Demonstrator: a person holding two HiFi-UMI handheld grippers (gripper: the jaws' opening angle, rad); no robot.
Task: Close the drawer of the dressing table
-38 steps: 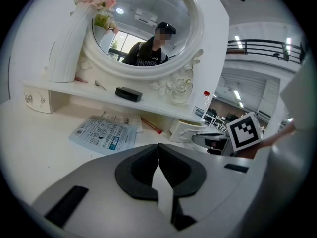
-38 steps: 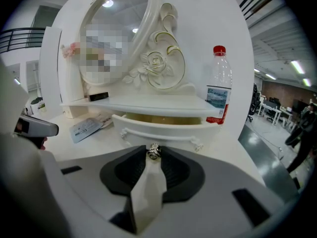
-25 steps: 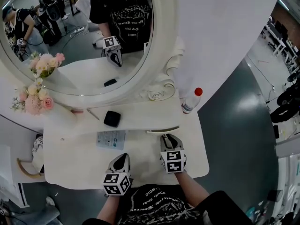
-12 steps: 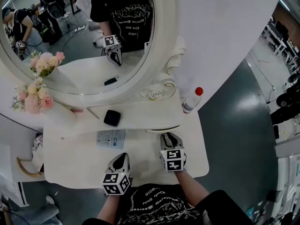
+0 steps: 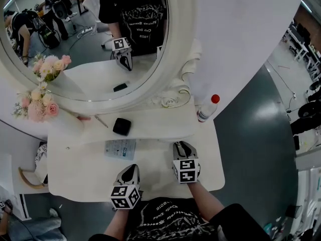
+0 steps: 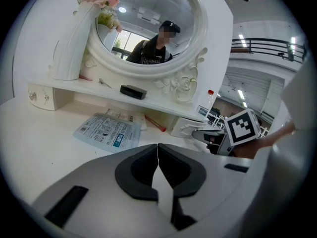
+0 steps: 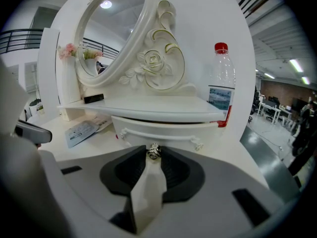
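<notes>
**Mia:** What is standing on the far shelf?

**Ben:** A black box is sitting in the middle. Pink flowers are standing at the left. A bottle with a red cap is standing at the right end. The big round mirror is rising behind them.

**Mia:** And on the white table?

**Ben:** A blue packet is lying just near the shelf. The left gripper is resting close to the person, apart from the packet. The right gripper is pointing far, with its tip sitting right at the shelf's near edge.
</notes>
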